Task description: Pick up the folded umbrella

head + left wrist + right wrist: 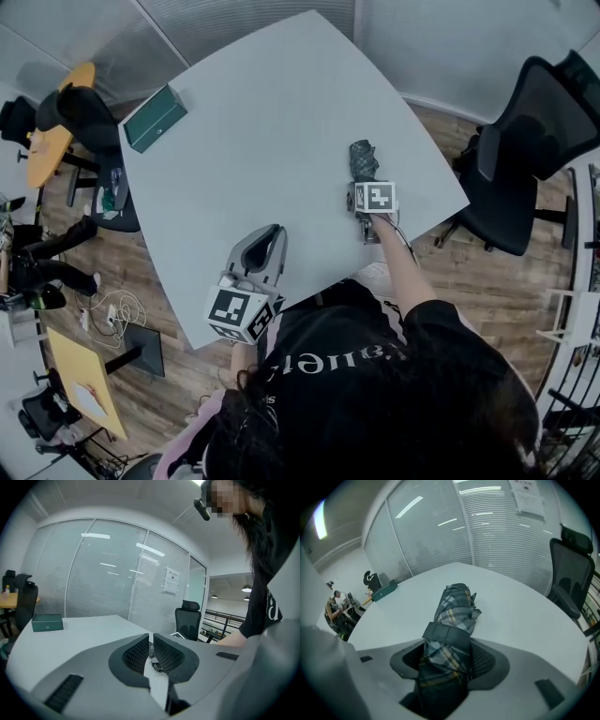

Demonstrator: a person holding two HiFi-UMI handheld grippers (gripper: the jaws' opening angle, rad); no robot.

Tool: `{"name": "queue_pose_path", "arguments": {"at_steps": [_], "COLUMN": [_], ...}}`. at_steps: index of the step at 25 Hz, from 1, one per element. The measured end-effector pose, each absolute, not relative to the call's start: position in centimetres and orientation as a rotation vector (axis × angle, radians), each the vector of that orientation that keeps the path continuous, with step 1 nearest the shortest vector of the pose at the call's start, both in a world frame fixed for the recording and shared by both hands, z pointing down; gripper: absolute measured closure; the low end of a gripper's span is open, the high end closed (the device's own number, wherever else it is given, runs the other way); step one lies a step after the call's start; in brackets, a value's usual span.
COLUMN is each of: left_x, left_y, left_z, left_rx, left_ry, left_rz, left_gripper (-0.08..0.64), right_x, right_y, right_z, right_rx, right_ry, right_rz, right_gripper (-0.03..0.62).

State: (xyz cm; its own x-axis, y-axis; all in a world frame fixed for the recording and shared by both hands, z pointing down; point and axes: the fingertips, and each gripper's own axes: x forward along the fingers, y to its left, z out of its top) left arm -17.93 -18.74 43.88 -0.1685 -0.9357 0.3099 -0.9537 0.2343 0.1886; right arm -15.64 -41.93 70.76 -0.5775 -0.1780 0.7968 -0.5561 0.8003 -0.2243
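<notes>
- Folded umbrella lies flat by the counter's right edge, its long axis running straight away from the person and its free end pointing at the far side.
- Right hand-held gripper grasps its near end, one pad on each side.
- Left hand-held gripper is clenched and empty, at the near edge.
</notes>
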Motion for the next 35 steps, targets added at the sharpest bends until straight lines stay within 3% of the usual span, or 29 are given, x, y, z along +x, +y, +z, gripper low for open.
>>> {"name": "queue_pose_path", "arguments": {"at_steps": [8, 35], "left_x": [-18.8, -19.6], "left_y": [-16.8, -6.2], "left_z": [43.5, 43.9], "left_rx": [1.749, 1.885], "left_ry": [-2.169, -2.051], "left_rz": [0.057, 0.027], "left_gripper": [0.523, 0.523], "right_x": [-14.6, -12.3], "right_y": [-40.0, -22.7], "right_z": [70.0, 52.5], "right_rx": [0.517, 0.315], "right_ry": [-2.171, -2.504], "right_rz": [0.867, 0.982], "right_gripper": [0.36, 0.362]}}
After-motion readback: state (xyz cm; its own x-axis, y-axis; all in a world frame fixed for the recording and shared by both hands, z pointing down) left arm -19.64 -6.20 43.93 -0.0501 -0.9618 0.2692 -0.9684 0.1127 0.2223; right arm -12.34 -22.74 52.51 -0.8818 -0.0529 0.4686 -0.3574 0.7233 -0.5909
